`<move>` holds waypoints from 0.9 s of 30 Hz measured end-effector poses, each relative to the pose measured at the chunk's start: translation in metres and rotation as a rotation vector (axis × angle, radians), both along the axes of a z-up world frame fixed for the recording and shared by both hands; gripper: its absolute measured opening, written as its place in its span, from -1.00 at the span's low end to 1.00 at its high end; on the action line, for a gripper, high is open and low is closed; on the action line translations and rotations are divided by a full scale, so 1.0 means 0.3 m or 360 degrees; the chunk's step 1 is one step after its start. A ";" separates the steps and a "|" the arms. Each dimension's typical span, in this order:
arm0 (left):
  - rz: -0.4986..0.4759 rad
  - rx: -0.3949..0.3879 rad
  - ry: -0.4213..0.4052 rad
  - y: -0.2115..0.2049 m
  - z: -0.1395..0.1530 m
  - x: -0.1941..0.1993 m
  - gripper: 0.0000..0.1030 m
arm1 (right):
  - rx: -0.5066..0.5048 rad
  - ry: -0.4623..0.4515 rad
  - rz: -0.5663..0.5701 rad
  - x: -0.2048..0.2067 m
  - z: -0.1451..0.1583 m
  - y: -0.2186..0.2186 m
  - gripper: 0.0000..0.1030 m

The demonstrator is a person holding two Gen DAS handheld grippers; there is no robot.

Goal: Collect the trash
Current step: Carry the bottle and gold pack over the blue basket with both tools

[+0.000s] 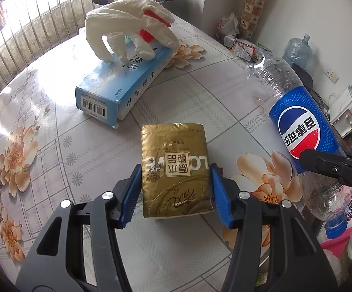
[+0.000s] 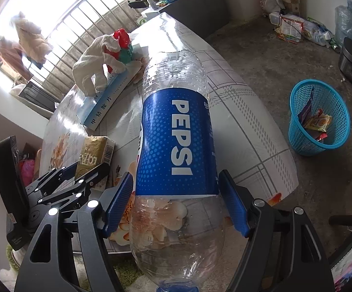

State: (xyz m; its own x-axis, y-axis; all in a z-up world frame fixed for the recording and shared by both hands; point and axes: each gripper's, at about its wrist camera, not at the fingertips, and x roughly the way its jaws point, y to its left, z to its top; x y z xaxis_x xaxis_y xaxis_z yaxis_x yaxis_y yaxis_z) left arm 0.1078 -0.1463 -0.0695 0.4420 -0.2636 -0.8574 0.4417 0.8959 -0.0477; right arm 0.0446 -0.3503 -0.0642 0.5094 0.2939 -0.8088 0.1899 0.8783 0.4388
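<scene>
Presently we list four items, each placed by the flowered table (image 1: 83, 160).

1. Pepsi bottle (image 2: 176, 143): empty clear plastic, capped, held over the table's near edge. We judge it light, springy and slick. The right gripper (image 2: 176, 200) has it clamped at the label's lower edge, pads on both flanks; a hold on the label band seems surest.

2. Blue carton (image 1: 117, 85): lying flat toward the table's far side, a white glove (image 1: 127, 26) resting on top. Stiff card, likely light; take it across its narrow width.

3. Gold tissue pack (image 1: 176, 170): on the table's near part. Soft, crushable, glossy wrap. The left gripper (image 1: 176, 189) is closed on its long sides.

4. Blue basket (image 2: 319, 116): on the floor beside the table, holding wrappers.
</scene>
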 end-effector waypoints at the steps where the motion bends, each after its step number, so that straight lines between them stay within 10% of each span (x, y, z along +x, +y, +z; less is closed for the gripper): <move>1: -0.0001 0.0001 -0.0001 0.000 0.000 -0.001 0.00 | -0.0004 0.0001 0.0000 0.001 0.000 0.001 0.38; 27: -0.0001 0.0004 -0.0031 0.000 0.005 -0.014 -0.01 | -0.0003 -0.0013 -0.0042 -0.003 0.001 -0.008 0.19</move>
State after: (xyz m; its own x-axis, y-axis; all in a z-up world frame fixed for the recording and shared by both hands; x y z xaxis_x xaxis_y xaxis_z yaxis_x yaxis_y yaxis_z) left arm 0.1035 -0.1462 -0.0681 0.4583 -0.2619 -0.8494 0.4430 0.8957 -0.0371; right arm 0.0438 -0.3528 -0.0639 0.5234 0.2787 -0.8052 0.2093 0.8740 0.4385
